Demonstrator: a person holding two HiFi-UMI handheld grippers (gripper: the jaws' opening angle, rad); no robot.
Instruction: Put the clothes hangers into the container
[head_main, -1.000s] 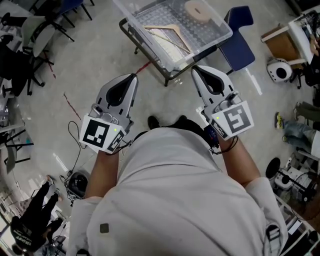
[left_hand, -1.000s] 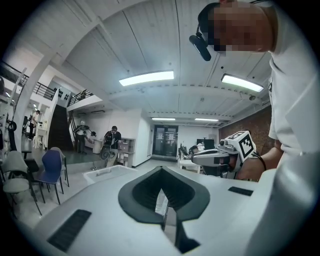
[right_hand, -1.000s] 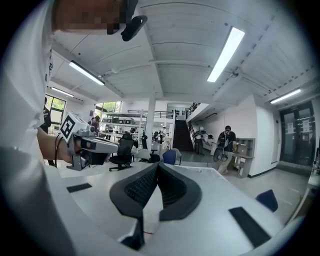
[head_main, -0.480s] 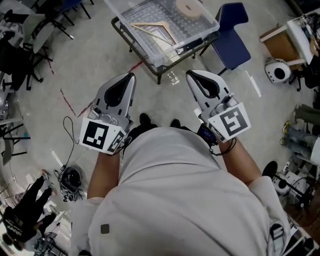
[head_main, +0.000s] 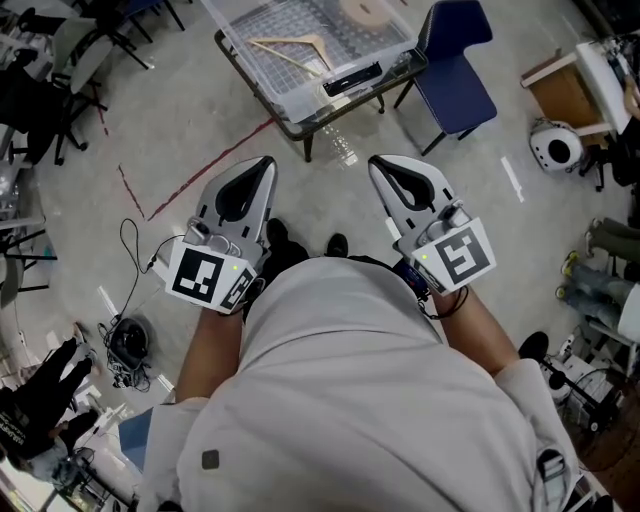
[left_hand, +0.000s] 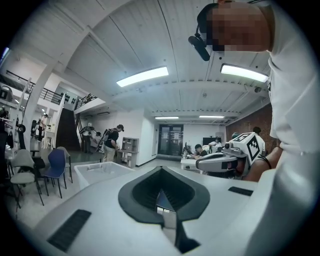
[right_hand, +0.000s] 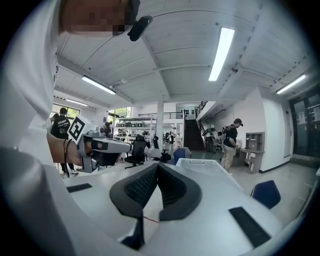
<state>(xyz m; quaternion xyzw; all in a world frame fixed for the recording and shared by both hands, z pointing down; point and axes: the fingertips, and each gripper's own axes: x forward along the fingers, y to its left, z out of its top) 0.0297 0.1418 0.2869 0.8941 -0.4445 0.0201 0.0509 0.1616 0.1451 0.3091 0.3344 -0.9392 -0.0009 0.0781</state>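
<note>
A clear plastic container (head_main: 310, 95) stands on a low black table at the top of the head view. One wooden clothes hanger (head_main: 290, 48) lies inside it, beside a roll of tape (head_main: 365, 12). My left gripper (head_main: 266, 162) and right gripper (head_main: 374, 162) are held side by side in front of the body, well short of the table. Both are shut, with nothing between the jaws. The left gripper view shows its own closed tips (left_hand: 161, 168) and the container (left_hand: 102, 170) some way ahead. In the right gripper view the container (right_hand: 205, 167) sits beyond the closed tips (right_hand: 157, 165).
A blue chair (head_main: 455, 70) stands right of the table. Red tape lines (head_main: 200, 170) mark the floor at left. Cables and a black device (head_main: 130, 340) lie lower left. A white round device (head_main: 555, 145) and a cardboard box (head_main: 565, 90) are at right. People stand at the room's far side.
The container and table have slid up and away in the head view, and more bare floor lies between them and my grippers. Both grippers stay shut and empty.
</note>
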